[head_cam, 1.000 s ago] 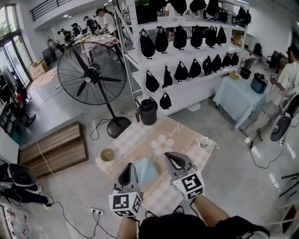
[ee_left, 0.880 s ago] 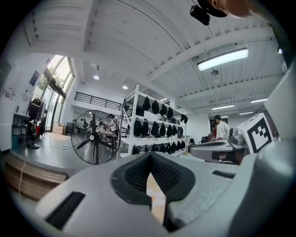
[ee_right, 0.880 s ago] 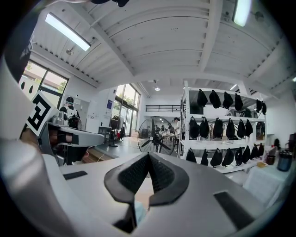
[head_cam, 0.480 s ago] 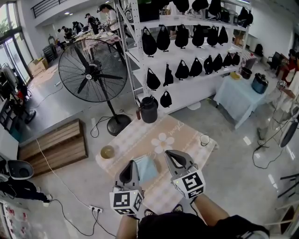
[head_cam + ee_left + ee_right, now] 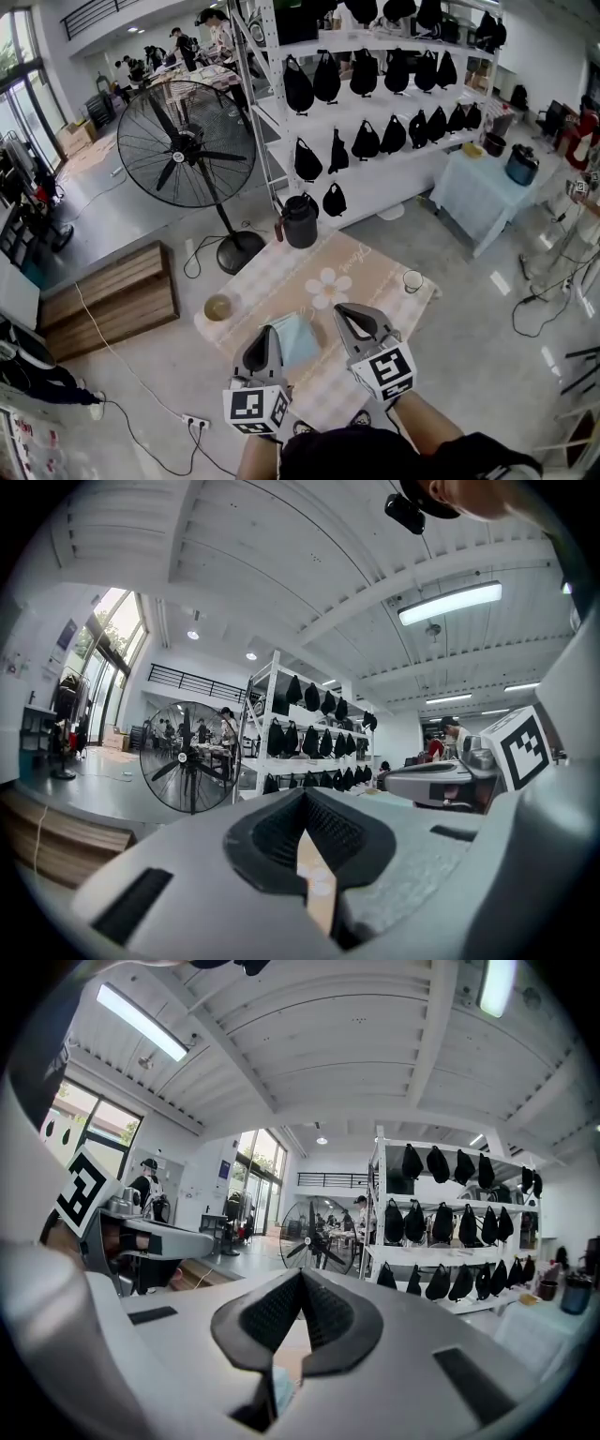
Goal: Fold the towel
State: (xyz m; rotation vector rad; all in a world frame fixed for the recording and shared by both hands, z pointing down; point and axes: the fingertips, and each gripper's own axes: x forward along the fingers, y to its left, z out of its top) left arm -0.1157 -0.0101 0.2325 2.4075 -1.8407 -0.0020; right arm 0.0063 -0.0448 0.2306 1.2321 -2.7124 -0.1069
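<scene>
A light blue towel (image 5: 294,339) lies folded into a small square on the low table (image 5: 375,267), which has a checked pink cloth with a flower print. My left gripper (image 5: 265,332) hovers at the towel's left edge and hides part of it. My right gripper (image 5: 350,313) hovers just right of the towel. Both are held level above the table and point out into the room. In the left gripper view the left gripper (image 5: 305,797) has its pads together with nothing between them. The right gripper (image 5: 300,1277) looks the same in its own view.
A small bowl (image 5: 217,307) sits at the table's left corner, a glass (image 5: 412,281) at its right edge and a black jug (image 5: 300,223) at the far end. A large standing fan (image 5: 183,145), a wooden platform (image 5: 112,300) and shelves of black bags (image 5: 375,141) stand beyond.
Both grippers and the towel keep their places. Only the head view has shifted slightly, and people in the background have moved.
</scene>
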